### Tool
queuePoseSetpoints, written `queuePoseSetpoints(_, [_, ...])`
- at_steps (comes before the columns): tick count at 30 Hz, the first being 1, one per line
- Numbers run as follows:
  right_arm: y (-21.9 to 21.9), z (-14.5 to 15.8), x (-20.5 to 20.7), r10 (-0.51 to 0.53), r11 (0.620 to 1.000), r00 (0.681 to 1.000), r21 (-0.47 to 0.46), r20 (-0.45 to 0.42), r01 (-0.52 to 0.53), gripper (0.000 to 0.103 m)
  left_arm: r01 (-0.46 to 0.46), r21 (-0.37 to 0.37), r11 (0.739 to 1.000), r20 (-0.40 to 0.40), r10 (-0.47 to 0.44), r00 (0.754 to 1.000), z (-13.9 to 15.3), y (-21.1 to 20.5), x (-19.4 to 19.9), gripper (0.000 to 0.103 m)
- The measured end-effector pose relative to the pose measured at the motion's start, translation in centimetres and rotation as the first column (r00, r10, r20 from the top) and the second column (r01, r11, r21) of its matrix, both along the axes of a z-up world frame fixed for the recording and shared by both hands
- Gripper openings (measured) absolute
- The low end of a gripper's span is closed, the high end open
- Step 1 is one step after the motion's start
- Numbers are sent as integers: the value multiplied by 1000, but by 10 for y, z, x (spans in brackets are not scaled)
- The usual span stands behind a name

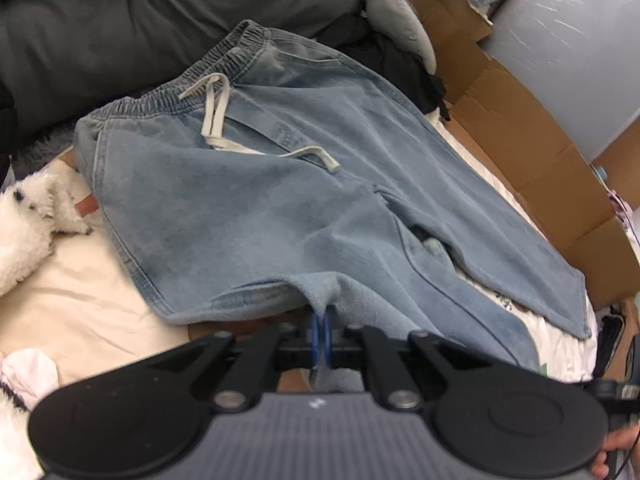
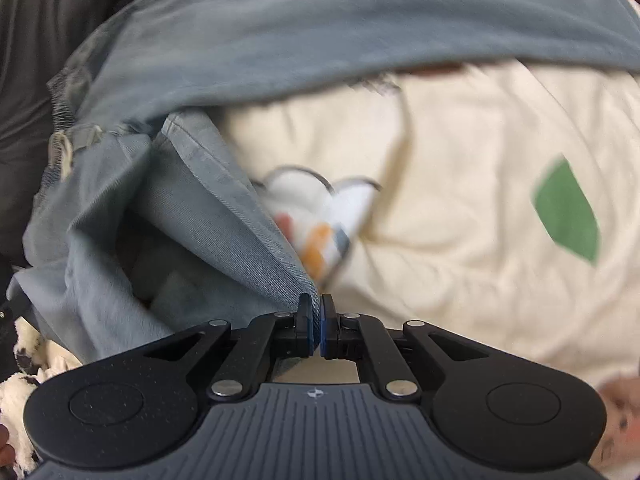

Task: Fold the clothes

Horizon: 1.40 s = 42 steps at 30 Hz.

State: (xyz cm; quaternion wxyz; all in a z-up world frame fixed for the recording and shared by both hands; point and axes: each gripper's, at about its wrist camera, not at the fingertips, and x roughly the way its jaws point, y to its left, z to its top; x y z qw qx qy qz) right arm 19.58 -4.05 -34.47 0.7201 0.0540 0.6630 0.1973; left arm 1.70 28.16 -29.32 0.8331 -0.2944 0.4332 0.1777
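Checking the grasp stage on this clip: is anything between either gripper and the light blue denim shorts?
Nothing visible is. The left gripper is shut on the light blue denim shorts at a leg hem, and the right gripper pinches another edge directly.
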Motion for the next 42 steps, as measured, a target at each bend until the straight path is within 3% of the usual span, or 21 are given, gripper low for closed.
queuePoseSetpoints(3, [-20,-2,-10,-67,998,997,13,-28,67,1,6,-6,1000,3,-6,1000,2,-4,-2,3])
queuePoseSetpoints(10, [-23,-9,-7,-30,999,999,43,18,29,5,6,-22,1000,-22,-6,1000,-5,-7,0,3])
queuePoseSetpoints(14, [-5,-13,13,21,998,997,64,77,-26,27,-5,-29,1000,-26,4,1000,-7,-5,-1,3])
queuePoseSetpoints(22, [49,-22,57,149,983,978,81,148,-162,41,-11,-41,999,-44,9,999,-11,-3,0,3])
queuePoseSetpoints(27, [84,-29,77,224,966,960,90,170,-241,41,-22,-54,998,-58,19,998,-13,-2,0,3])
queuePoseSetpoints(36, [114,-45,101,253,958,953,94,163,-271,40,-26,-62,998,-91,20,996,-21,0,4,3])
queuePoseSetpoints(37, [114,-46,103,255,958,954,90,161,-271,38,-25,-62,998,-91,19,996,-22,0,5,3])
queuePoseSetpoints(39, [114,-47,105,257,959,954,83,156,-271,9,-24,-67,997,-87,18,996,-22,1,5,3])
queuePoseSetpoints(42, [104,-45,105,244,964,959,77,142,-256,2,-26,-74,997,-81,20,997,-22,1,5,3])
